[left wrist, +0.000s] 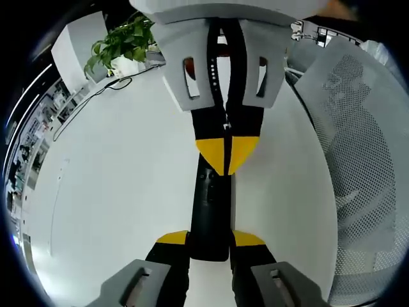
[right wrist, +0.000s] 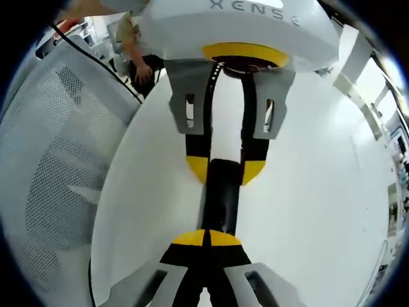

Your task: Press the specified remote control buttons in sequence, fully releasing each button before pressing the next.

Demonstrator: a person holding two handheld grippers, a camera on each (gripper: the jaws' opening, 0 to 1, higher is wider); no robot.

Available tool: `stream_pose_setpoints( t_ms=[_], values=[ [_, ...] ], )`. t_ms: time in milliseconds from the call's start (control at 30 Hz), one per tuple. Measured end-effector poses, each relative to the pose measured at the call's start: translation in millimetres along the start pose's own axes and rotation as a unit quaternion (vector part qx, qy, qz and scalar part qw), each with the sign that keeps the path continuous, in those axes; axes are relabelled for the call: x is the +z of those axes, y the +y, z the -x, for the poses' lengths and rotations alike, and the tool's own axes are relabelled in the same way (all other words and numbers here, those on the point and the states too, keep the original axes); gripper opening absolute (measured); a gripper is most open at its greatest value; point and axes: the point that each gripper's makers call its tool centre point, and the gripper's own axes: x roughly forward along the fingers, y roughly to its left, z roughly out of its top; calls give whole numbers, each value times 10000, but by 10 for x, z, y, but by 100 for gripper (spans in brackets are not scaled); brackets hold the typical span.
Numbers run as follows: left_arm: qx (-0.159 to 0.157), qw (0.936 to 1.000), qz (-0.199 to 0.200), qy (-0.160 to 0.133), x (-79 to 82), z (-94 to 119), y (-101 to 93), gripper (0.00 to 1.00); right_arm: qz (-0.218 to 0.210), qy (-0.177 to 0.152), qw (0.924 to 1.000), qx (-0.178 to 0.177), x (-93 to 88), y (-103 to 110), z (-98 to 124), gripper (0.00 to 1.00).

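Left gripper view: left tongs (left wrist: 210,242) clamp the black remote (left wrist: 211,204); right tongs (right wrist: 207,238) closed above it.

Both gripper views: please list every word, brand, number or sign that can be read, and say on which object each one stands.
"XENSE": grey letters on the white housing of the left gripper, read in the right gripper view; its last letter is partly cut off.
Remote control: its buttons carry marks, but they are too small and blurred to read.
Right gripper: no readable text on its white body in the left gripper view.
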Motion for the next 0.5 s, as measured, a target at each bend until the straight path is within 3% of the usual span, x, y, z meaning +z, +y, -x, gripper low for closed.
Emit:
stream_pose_setpoints(
  t_ms=[500],
  values=[
    [-43, 10000, 69, -29, -12, -6, 5, 23, 44, 43, 10000, 51, -6, -4, -40, 0]
  ],
)
